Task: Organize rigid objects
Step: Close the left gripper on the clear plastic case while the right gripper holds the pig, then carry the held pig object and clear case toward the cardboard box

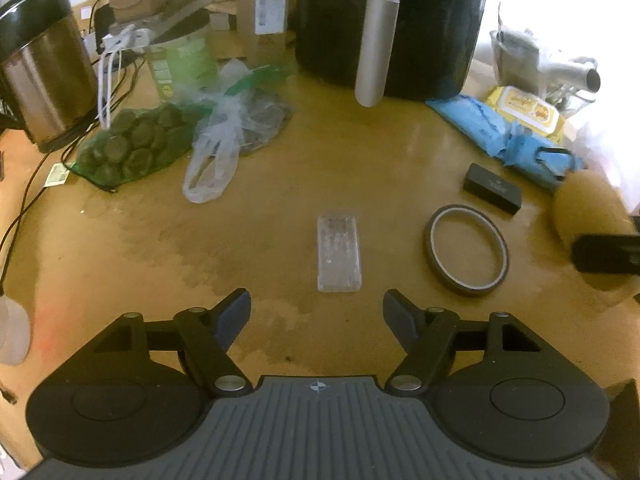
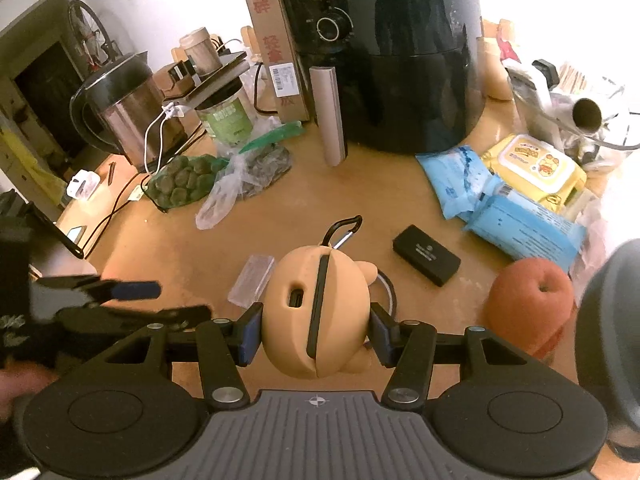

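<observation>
Peach silicone case (image 2: 316, 312) with a carabiner, pinched between the pads of the right gripper (image 2: 316, 334) above the table (image 2: 168, 248), tape ring half hidden behind it. Left gripper (image 1: 317, 312) spread wide, nothing in it, bare tabletop all round the clear plastic box (image 1: 339, 254) just beyond its fingertips. Seen whole only from the left wrist: tape ring (image 1: 466, 250) right of that box, black box (image 1: 493, 189) farther right, air fryer (image 1: 392, 28) at the far edge.
</observation>
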Demonstrator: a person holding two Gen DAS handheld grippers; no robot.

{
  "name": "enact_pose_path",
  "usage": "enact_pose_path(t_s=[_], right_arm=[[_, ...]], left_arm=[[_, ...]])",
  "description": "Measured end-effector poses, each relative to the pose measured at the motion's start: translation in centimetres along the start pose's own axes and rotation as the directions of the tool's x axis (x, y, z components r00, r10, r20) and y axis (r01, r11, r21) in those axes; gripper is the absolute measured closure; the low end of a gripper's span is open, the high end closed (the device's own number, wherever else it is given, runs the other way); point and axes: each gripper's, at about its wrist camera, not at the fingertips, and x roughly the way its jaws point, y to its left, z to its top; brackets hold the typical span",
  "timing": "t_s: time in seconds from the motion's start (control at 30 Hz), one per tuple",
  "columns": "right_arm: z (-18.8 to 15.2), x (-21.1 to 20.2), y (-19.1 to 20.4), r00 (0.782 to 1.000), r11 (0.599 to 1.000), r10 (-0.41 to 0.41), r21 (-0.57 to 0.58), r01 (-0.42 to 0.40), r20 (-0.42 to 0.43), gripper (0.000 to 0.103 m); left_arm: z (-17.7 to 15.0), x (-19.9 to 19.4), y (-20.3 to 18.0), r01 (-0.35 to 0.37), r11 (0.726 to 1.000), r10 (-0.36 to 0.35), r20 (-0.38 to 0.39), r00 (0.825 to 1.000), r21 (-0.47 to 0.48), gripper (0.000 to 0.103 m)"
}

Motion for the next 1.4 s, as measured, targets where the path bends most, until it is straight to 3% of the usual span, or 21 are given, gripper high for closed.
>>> enact_pose_path(t_s=[0.53,0.7,0.83,0.87,1.13,1.4], right_arm=[[-1.8,-2.7,-2.0,0.999,0.993,-0.029,0.112,0.026,0.026,0.046],[-2.2,-3.4,-2.4,0.999,0.991,-0.040,0.131,0.036,0.031,0.046],[-2.6,-3.8,-2.6,0.998,0.988,-0.051,0.145,0.046,0.034,0.045],[-2.7,-3.8,-2.7,0.998,0.988,-0.052,0.149,0.046,0.034,0.045],[-3.1,-4.0,-2.8,0.998,0.986,-0.056,0.162,0.049,0.036,0.045],[-3.2,-3.9,-2.7,0.998,0.987,-0.055,0.153,0.050,0.032,0.045]], left_arm=[[1.8,5.0,-1.9,-0.040,0.996,0.041,-0.020,0.999,0.080,0.031],[2.4,6.2,-2.3,-0.039,0.994,0.043,-0.037,0.998,0.102,0.043],[2.5,6.6,-2.2,-0.019,0.995,0.022,-0.033,0.999,0.097,0.059],[2.6,6.6,-2.2,0.001,0.996,0.003,-0.039,0.999,0.094,0.069],[2.6,6.3,-2.5,-0.006,0.994,0.017,-0.090,0.996,0.113,0.070],[2.2,4.1,-2.2,-0.015,0.995,0.023,-0.087,0.996,0.094,0.070]])
